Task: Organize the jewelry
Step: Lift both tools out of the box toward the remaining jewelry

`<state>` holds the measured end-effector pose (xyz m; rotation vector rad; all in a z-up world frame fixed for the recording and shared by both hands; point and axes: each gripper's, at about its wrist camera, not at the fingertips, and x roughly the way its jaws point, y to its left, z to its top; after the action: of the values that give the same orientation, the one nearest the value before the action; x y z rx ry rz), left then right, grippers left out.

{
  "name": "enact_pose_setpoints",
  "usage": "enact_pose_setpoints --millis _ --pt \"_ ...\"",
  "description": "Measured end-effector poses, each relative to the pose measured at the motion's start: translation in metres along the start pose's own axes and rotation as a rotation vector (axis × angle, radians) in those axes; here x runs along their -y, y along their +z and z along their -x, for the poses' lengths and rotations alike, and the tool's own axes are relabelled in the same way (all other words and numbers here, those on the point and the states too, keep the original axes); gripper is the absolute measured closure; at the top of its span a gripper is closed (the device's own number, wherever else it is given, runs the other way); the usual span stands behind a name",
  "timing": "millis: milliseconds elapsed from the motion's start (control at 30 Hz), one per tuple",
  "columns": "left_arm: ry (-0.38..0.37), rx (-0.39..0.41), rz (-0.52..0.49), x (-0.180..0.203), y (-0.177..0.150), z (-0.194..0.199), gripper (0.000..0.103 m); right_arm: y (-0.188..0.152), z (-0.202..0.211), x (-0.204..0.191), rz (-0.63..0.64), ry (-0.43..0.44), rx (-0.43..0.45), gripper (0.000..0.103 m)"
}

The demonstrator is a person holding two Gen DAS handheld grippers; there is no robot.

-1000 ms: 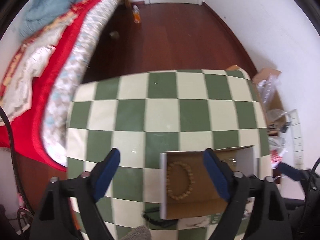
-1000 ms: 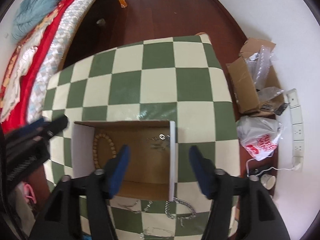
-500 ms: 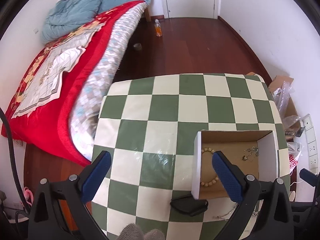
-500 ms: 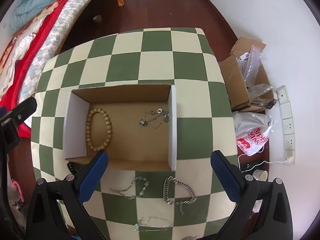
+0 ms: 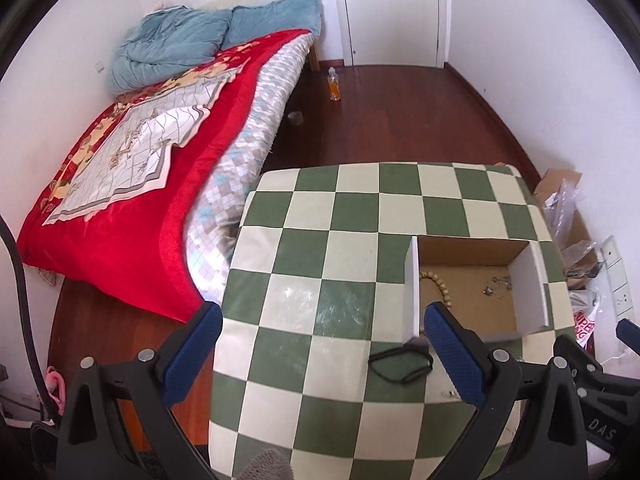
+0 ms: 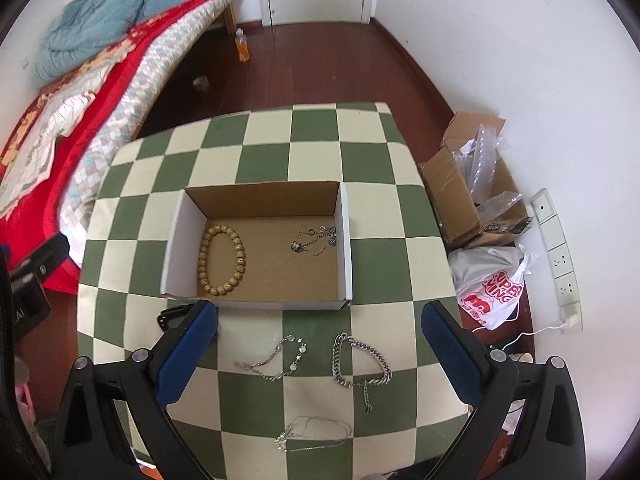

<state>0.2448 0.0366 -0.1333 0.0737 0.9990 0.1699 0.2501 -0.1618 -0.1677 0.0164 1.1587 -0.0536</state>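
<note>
The cardboard box at frame center is holding a bead bracelet and a thin chain. Three chains and a black band are waiting below it. Left gripper and right gripper are hovering wide open, gripping nothing.

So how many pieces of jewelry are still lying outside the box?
4 that I can see: a thin silver bracelet, a chunky chain bracelet, a fine necklace nearest the camera, and a black band by the cardboard box's left corner. More could be hidden.

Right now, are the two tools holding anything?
Left tool: open, holding nothing.
Right tool: open, holding nothing.
</note>
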Motion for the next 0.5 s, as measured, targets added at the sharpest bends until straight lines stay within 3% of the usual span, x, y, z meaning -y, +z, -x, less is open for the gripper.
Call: enact_pose_setpoints --millis 267,500 --pt "0.029 0.011 0.002 -0.012 -0.033 0.019 0.000 -0.034 0.034 0.011 -0.063 0.055 0.037 0.000" --pt "0.026 -0.130 -0.091 0.020 -0.085 -0.015 0.000 -0.079 0.013 0.040 -0.141 0.056 -0.050 0.000"
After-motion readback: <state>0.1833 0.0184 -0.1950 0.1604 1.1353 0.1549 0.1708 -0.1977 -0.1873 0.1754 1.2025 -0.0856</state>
